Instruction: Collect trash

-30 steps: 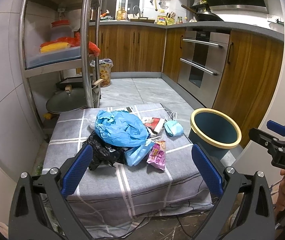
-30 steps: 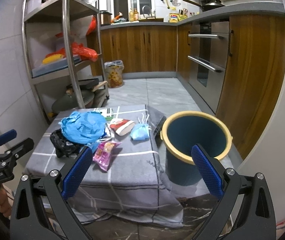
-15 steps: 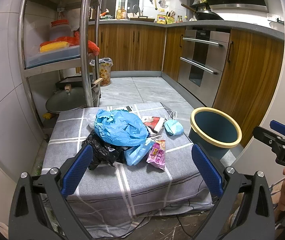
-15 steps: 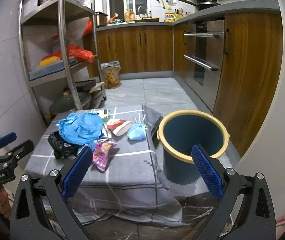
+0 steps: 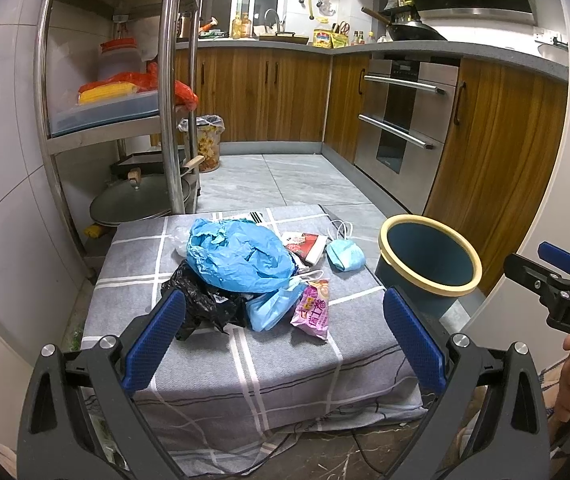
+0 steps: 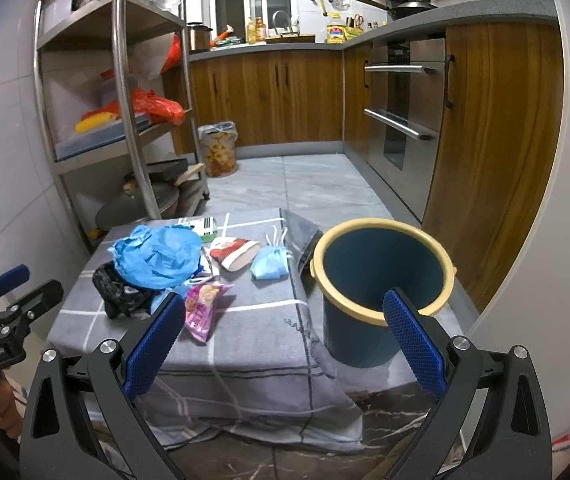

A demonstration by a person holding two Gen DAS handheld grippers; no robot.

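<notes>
1. Kitchen floor: a grey checked cloth (image 5: 285, 360) covers a low block bearing a black bag (image 5: 205, 304), blue plastic bag (image 5: 241, 256), pink snack wrapper (image 5: 314, 312) and face mask (image 5: 346, 254); the blue bin (image 6: 381, 276) stands just beside it, on the right.
2. Left gripper (image 5: 285, 340) and right gripper (image 6: 285, 340) hang spread, empty; little has changed.
3. Items under the blue bag are hidden.

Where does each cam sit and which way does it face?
Left wrist: on the left gripper, facing the trash pile head on; its open fingers, the right gripper and a hand show.
Right wrist: on the right gripper, facing the bin; own open fingers, left gripper at the left edge.
Shared: pile, bin, table.
</notes>
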